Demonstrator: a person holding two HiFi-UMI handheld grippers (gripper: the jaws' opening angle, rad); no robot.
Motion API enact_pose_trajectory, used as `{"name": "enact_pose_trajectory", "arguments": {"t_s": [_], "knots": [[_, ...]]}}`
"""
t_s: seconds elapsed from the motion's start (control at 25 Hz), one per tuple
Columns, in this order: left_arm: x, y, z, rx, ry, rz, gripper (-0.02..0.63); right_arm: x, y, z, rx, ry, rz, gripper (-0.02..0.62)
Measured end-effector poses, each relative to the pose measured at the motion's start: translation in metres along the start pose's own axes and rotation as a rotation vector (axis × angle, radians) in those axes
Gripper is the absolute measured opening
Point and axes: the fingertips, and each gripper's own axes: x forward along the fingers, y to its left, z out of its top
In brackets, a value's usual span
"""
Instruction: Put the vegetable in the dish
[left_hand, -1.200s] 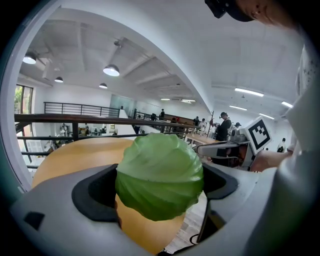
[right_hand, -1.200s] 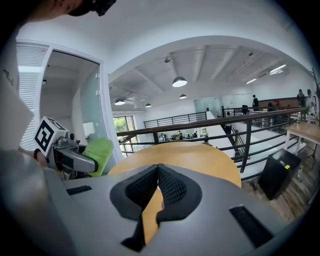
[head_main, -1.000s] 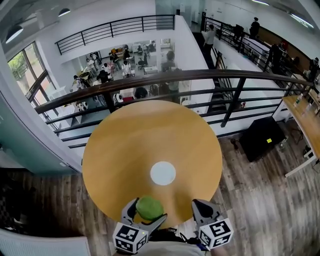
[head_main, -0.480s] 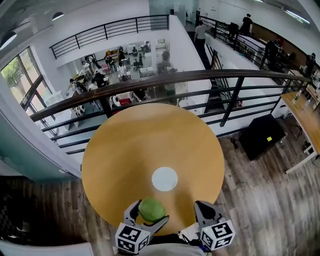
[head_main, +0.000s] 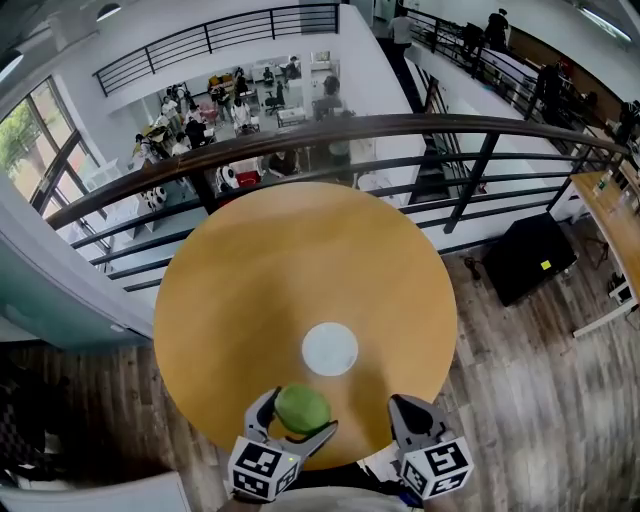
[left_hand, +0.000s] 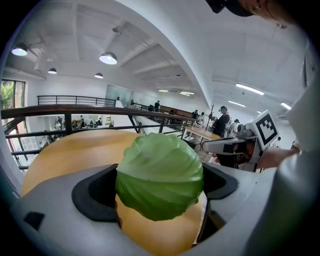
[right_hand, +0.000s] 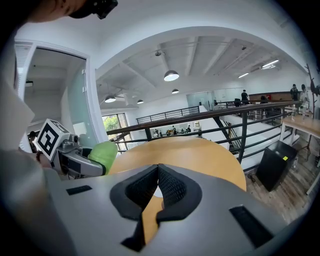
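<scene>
A green cabbage (head_main: 302, 408) (left_hand: 160, 175) sits clamped between the jaws of my left gripper (head_main: 296, 418) (left_hand: 159, 187), held over the near edge of the round wooden table (head_main: 250, 290). The small white dish (head_main: 330, 349) lies flat on the table, just ahead and slightly right of the cabbage. My right gripper (head_main: 405, 414) (right_hand: 157, 187) hovers at the table's near right edge, jaws shut together with nothing between them. In the right gripper view the cabbage (right_hand: 103, 154) shows at the left, and a sliver of the dish (right_hand: 157, 192) peeks past the jaws.
A dark metal railing (head_main: 330, 140) curves round the table's far side, with an open drop to a lower floor beyond. A black box (head_main: 528, 258) and a long desk (head_main: 610, 225) stand on the wood floor to the right.
The left gripper with the cabbage has crept slightly forward toward the dish. The head view has shifted a little; the right gripper stays at the near right edge.
</scene>
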Motion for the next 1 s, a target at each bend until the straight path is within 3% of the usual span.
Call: {"name": "enact_pose_trajectory", "arguments": {"t_s": [0.32,1.0], "knots": [[0.03,0.023,-0.009,0.027,0.051,0.019,0.499,0.024,-0.011,-0.01,0.019,0.014,-0.001,0.023],[0.131,0.083,-0.049,0.116,0.257,-0.005,0.499,0.079,-0.034,-0.044,0.073,0.042,-0.012,0.023]]}}
